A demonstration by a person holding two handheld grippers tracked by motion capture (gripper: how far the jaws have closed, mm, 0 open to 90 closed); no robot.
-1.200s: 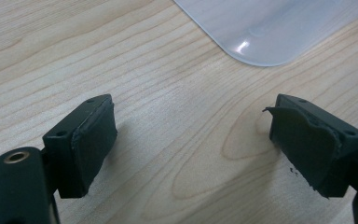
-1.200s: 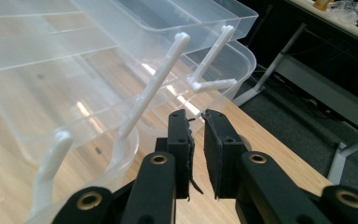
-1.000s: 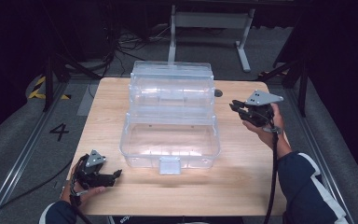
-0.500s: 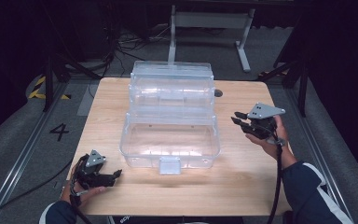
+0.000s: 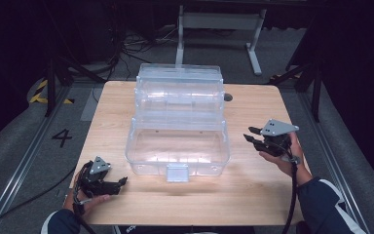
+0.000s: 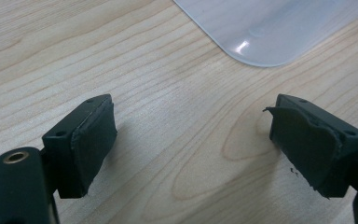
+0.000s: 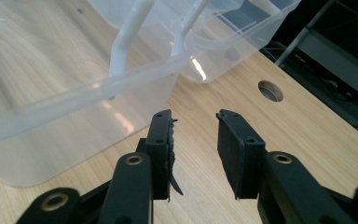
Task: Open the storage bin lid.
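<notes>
While the left gripper rests low on the table near the front left corner, its jaws stand apart with only bare wood between them; nothing is held. The clear box sits mid-table, lid up, latch tab facing the person. The right gripper hovers just beside the box's right wall, not touching it; its jaws have just been opening, with nothing between them.
</notes>
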